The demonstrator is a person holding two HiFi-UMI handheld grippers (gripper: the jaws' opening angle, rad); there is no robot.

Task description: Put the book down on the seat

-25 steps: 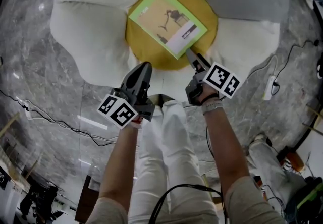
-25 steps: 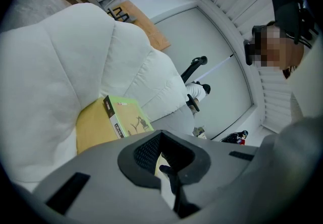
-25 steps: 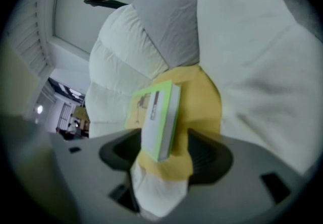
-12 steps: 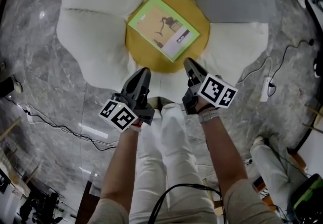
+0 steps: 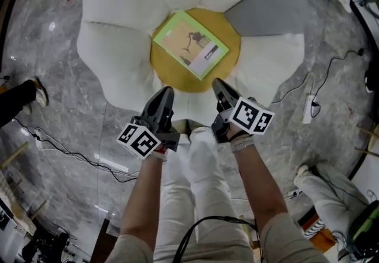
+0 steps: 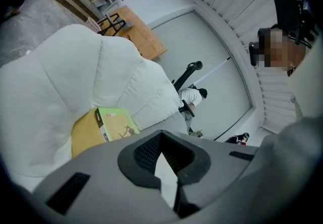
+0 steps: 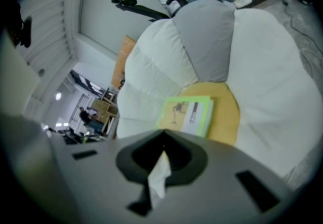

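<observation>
The left gripper is seen closed and empty. The right gripper, its jaws just closed, holds nothing. The rectangular green book is laid flat at upper centre on the round yellow, seemingly padded seat.

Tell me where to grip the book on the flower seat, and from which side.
Grip the book by its near corner, on the white-banded edge, coming in low from the person's side. It lies flat on the yellow centre cushion, so only edges can be pinched; the soft cushion should let a jaw slide under.
</observation>
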